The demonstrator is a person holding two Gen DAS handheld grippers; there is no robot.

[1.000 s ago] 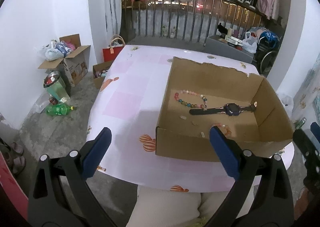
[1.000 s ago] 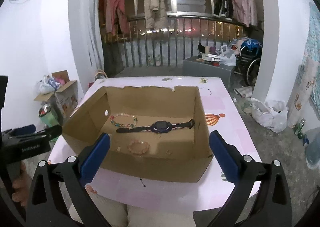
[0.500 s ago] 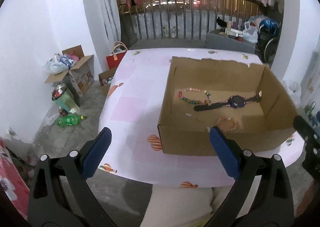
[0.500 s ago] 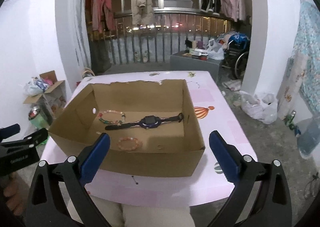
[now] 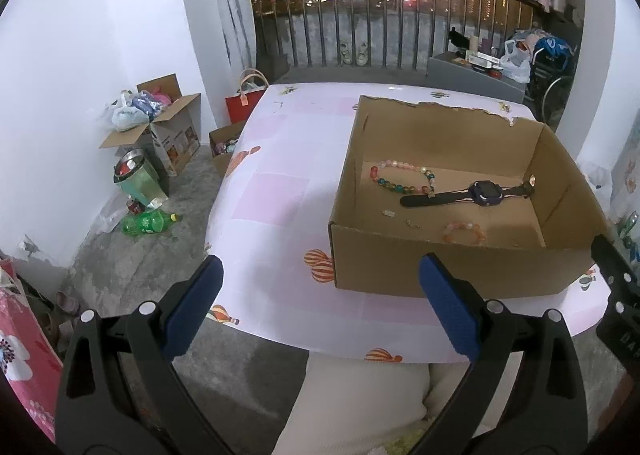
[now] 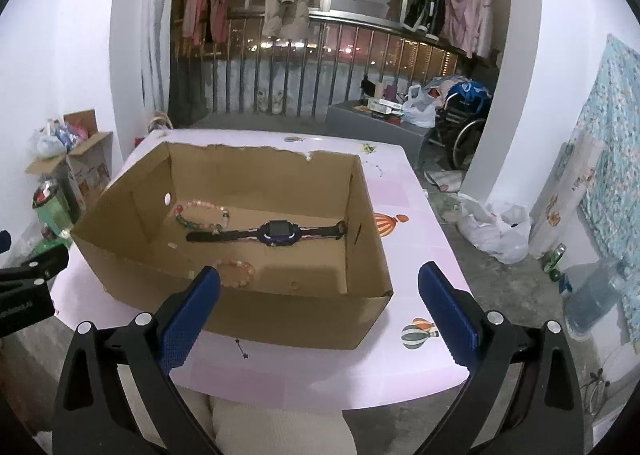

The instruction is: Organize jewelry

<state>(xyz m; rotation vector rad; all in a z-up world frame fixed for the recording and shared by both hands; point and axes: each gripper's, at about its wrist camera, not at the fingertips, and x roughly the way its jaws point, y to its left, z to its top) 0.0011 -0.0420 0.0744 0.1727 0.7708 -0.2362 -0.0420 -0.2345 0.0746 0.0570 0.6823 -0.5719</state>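
An open cardboard box point(image 5: 448, 267) point(image 6: 304, 315) stands on a pink-and-white table point(image 5: 272, 207) point(image 6: 404, 255). Inside it lie a colourful bead bracelet point(image 5: 400, 178) point(image 6: 202, 215), a dark watch point(image 5: 468, 195) point(image 6: 272, 233) and a small orange bead bracelet point(image 5: 464, 233) point(image 6: 236, 273). My left gripper point(image 5: 320, 299) hangs open above the table's near edge, left of the box. Above the box's near wall my right gripper point(image 6: 318, 299) is held open with nothing between its blue pads.
A person's cream-clad lap point(image 5: 360, 407) sits below the table's near edge. Cardboard boxes point(image 5: 168, 131), a bin and a green bottle point(image 5: 146, 221) lie on the floor at left. Plastic bags point(image 6: 492, 231) and a water jug point(image 6: 592, 303) are at right. A railing with hung clothes stands behind.
Both grippers have pulled back and risen from the box, so it looks smaller and farther. The items inside have not moved. Both stay open.
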